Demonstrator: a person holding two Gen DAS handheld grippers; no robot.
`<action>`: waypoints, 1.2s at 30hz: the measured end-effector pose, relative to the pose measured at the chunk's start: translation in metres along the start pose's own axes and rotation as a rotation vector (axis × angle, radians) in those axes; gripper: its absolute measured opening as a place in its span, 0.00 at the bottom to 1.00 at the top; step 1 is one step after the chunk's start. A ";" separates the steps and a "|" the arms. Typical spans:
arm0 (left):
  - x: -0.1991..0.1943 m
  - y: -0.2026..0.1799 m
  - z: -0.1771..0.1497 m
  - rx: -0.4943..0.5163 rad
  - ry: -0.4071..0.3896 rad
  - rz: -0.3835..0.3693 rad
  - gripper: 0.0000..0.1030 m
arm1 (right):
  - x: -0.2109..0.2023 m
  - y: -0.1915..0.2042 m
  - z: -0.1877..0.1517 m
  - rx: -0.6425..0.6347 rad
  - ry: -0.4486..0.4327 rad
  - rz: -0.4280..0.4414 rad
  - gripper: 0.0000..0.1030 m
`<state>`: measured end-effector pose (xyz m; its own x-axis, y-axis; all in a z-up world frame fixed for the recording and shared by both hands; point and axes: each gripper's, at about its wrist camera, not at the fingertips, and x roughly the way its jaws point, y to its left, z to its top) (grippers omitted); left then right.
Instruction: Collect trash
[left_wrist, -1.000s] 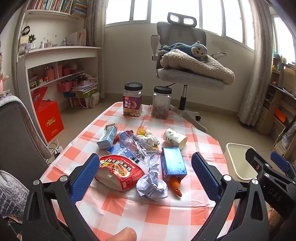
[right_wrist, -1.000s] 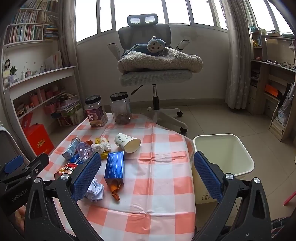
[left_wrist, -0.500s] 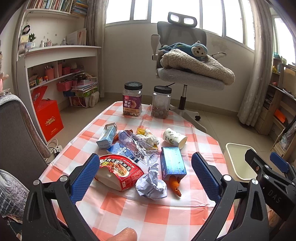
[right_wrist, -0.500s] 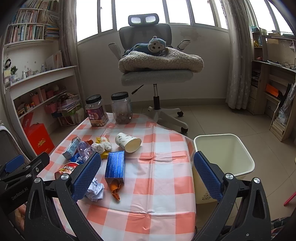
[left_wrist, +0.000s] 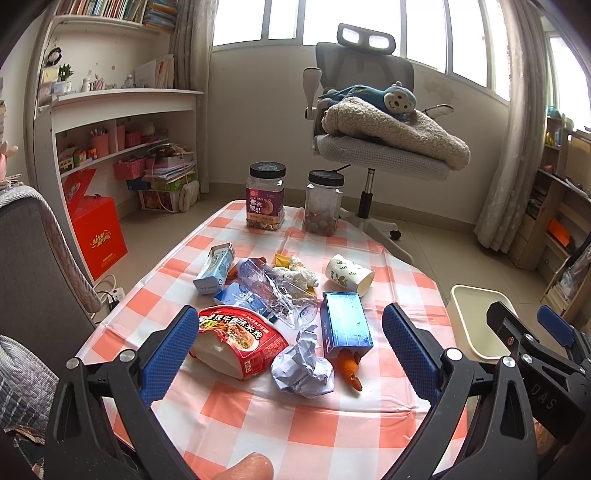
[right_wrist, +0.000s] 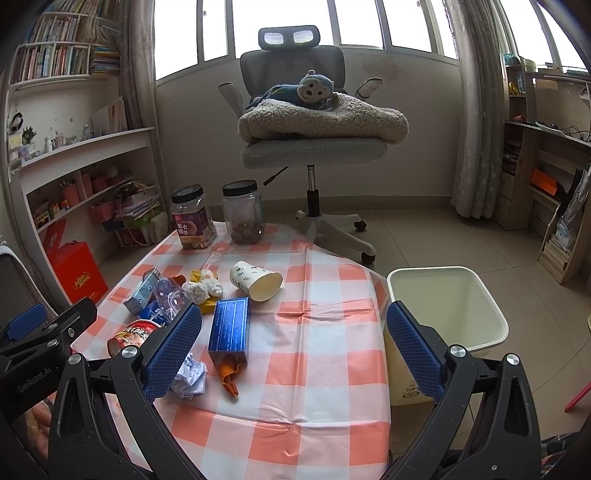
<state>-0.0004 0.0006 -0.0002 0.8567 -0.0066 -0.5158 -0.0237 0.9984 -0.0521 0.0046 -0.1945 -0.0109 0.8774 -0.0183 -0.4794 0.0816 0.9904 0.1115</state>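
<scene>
Left claw (left_wrist: 286, 349) wide, holding nothing, above crumpled paper (left_wrist: 303, 369) and red noodle cup (left_wrist: 236, 341) on checkered surface (left_wrist: 258, 417). Right claw (right_wrist: 293, 349) wide, empty. Blue carton (right_wrist: 229, 328) beside paper cup (right_wrist: 255, 280). Cream bin (right_wrist: 448, 314) just beside surface edge.

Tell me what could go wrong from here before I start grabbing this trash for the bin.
1. The crushed clear bottle lies tangled over other wrappers; lifting it may drag neighbours off the table.
2. The blue box has orange peel spilling from its open end, which could drop when tilted.
3. The bin sits below the table's right edge, so light crumpled paper released early might miss it.
</scene>
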 end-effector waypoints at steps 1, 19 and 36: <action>0.000 0.000 0.000 0.000 0.000 0.000 0.94 | 0.000 0.001 0.000 0.000 0.000 0.000 0.93; -0.003 -0.003 -0.005 0.000 0.005 0.001 0.94 | 0.001 0.001 0.000 -0.001 0.002 -0.002 0.93; 0.009 0.005 -0.013 -0.008 0.016 0.005 0.94 | 0.005 0.001 -0.012 -0.004 0.010 0.002 0.93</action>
<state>0.0005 0.0046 -0.0161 0.8484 -0.0024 -0.5293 -0.0325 0.9979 -0.0566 0.0036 -0.1916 -0.0231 0.8730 -0.0149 -0.4876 0.0779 0.9910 0.1092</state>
